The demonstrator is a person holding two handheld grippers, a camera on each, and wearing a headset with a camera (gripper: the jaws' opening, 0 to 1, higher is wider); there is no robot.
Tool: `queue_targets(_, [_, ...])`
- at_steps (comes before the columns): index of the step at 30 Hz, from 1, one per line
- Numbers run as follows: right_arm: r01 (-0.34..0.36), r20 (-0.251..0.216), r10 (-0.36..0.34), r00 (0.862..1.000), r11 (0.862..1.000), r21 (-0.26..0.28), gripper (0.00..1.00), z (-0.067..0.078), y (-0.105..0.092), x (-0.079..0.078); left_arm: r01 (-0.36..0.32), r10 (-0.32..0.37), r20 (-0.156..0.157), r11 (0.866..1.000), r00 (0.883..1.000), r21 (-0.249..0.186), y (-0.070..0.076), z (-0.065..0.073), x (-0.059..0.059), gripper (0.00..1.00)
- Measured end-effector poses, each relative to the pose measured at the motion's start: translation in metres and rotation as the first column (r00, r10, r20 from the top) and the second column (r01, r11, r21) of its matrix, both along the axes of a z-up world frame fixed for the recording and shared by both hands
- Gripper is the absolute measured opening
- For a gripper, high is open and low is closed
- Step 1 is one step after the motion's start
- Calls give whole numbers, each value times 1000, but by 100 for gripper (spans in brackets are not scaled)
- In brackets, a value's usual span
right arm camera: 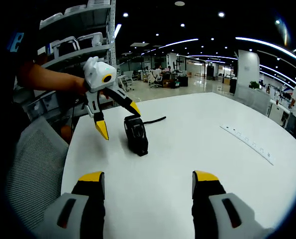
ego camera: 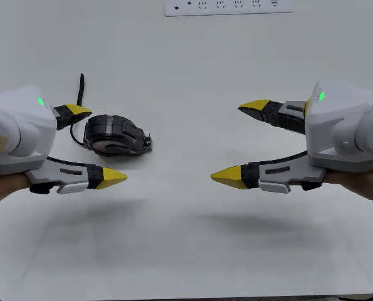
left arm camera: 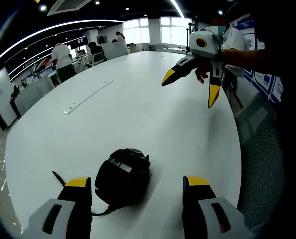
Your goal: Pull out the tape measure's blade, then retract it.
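Tape measure (ego camera: pixel 114 135) sits on table (ego camera: pixel 192 251) between spread left fingers (ego camera: pixel 111 177); right fingers (ego camera: pixel 233 177) spread too. Close squarely across it.

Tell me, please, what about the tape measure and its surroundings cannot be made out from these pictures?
1. Blade hook: in the head view it is too small to see at the right end of the tape measure; in the left gripper view the case is too dark.
2. Strap: head view, partly hidden behind the upper jaw of the left gripper.
3. Case markings: right gripper view, too small to read.
4. Power strip: head view, cut off by the top edge.
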State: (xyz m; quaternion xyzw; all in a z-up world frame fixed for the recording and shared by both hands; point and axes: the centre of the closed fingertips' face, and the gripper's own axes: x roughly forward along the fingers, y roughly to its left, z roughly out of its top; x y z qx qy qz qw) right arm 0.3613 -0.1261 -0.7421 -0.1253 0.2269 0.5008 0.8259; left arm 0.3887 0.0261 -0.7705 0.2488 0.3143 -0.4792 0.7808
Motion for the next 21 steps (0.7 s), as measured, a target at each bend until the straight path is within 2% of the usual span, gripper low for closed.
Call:
queue_targets(5, [-37,12,37,999,999,-8,69,-3,12,6,46,-46,-6,997,999,69,3,-7,5,65])
queue_targets(12, [-98,43,99,994,995,-27,63,-9,30,13,91,-90,-14,986,996,140,10,-15,12,58])
queue_targets(15, [-114,49,115,992,993,-32,60,-12,36,16,102,-100,-21,981,995,166,14,-18,15,57])
queue_targets(21, [-149,48,151,987,988,-40,55,-21,48,19,129,-122,-45,974,991,188,16,-22,18,51])
